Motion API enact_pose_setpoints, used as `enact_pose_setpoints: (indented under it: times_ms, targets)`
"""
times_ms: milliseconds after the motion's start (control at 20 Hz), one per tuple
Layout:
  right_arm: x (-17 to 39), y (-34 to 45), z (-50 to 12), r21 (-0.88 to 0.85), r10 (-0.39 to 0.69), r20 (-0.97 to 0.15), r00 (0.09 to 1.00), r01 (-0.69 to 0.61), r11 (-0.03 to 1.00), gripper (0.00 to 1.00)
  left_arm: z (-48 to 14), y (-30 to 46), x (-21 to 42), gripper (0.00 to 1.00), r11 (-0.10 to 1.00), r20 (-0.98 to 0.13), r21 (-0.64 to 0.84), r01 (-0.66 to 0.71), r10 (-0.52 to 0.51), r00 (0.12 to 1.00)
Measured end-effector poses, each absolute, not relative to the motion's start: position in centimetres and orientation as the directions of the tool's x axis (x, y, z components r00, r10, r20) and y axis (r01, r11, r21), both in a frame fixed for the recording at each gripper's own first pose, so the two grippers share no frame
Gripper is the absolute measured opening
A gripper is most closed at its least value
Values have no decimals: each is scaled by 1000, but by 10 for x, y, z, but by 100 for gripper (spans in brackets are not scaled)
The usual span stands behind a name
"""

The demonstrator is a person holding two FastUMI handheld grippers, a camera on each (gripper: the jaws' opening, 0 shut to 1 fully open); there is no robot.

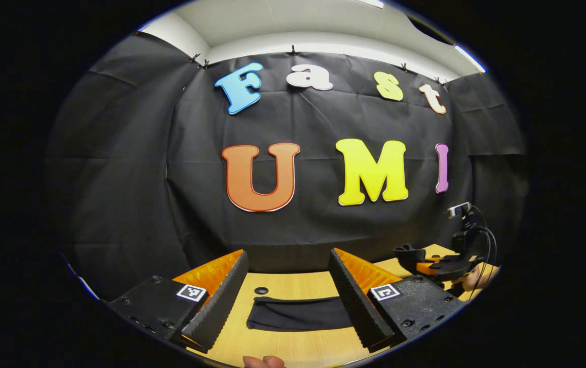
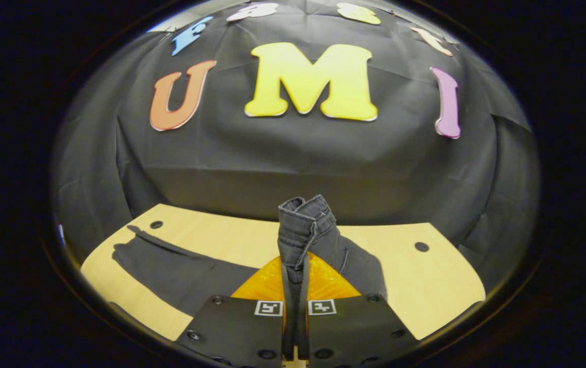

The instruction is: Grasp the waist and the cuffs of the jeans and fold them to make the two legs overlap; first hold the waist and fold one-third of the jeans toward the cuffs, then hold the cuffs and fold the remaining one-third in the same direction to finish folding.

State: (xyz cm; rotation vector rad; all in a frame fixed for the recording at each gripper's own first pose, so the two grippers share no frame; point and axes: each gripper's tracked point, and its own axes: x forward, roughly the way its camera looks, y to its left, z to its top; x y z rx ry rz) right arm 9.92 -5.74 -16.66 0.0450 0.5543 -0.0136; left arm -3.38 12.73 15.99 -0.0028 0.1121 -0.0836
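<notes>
Here, right gripper pinching jeans waist, left gripper spread above cuffs

**Black-draped booth around a pale wooden worktop**

A black cloth wall hangs across the middle of the left gripper view, creased and clipped along its top edge. Above it, at the upper centre, a white ceiling shows, with a bright light strip at the upper right. The light wooden worktop spans the lower part of the right gripper view, with small round holes near its far corners.
</notes>
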Motion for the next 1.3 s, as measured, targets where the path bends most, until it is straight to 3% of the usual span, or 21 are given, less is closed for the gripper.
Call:
enact_pose_setpoints:
  times_ms: [50,100,150,200,250,300,350,400,450,500,550,600,650,700,800,900,1000,1100,1300]
  targets:
    - [98,-39,-179,34,18,-539,842,0,999,4,161,135,-36,100,997,-115,5,73,-72,991]
    - [93,-23,-191,34,40,-559,828,-26,999,4,163,143,-37,94,998,-115,14,63,-61,991]
    - [88,-7,-199,37,63,-574,816,-52,998,3,165,151,-38,100,999,-114,18,50,-48,992]
    - [85,8,-209,37,88,-584,807,-82,996,3,170,153,-39,94,999,-110,19,39,-36,993]
    - [81,22,-216,28,106,-593,798,-111,993,3,172,156,-41,94,999,-107,19,29,-27,994]
    - [76,32,-225,17,119,-607,785,-137,990,3,170,163,-42,100,1000,-107,18,22,-20,994]
    - [70,41,-235,2,130,-623,771,-165,986,4,168,167,-43,100,1000,-110,16,17,-15,994]
    - [63,47,-247,-10,136,-644,753,-186,983,4,165,168,-46,94,1000,-115,14,14,-12,993]
    - [55,52,-260,-18,144,-671,728,-210,977,3,164,168,-46,94,1000,-117,12,14,-12,993]
    - [48,56,-272,-25,153,-692,705,-236,971,0,163,167,-47,100,1000,-119,10,15,-13,993]
    - [45,59,-279,-41,156,-701,696,-258,965,0,162,165,-47,94,1000,-120,8,18,-17,993]
    - [46,59,-283,-61,153,-707,691,-275,959,4,161,163,-46,94,1000,-120,9,23,-22,993]
    - [47,60,-285,-76,148,-711,688,-284,956,4,161,161,-44,94,1000,-121,13,25,-23,992]
    - [45,60,-288,-79,147,-719,679,-290,954,4,159,159,-43,100,999,-120,15,28,-26,992]
    - [44,62,-289,-77,154,-727,669,-303,950,1,161,157,-39,100,999,-109,2,34,-33,993]
    - [37,77,-287,3,245,-738,629,-359,933,20,160,155,-35,100,999,-102,-24,33,-35,994]
    - [26,92,-284,81,316,-747,585,-392,916,58,154,156,-29,100,996,-107,-82,23,-32,994]
    - [26,90,-279,40,295,-746,597,-402,915,96,145,157,-22,100,987,-124,-158,6,-25,992]
    - [27,76,-256,52,286,-712,641,-358,932,99,119,159,-9,100,973,-167,-231,-28,-11,986]
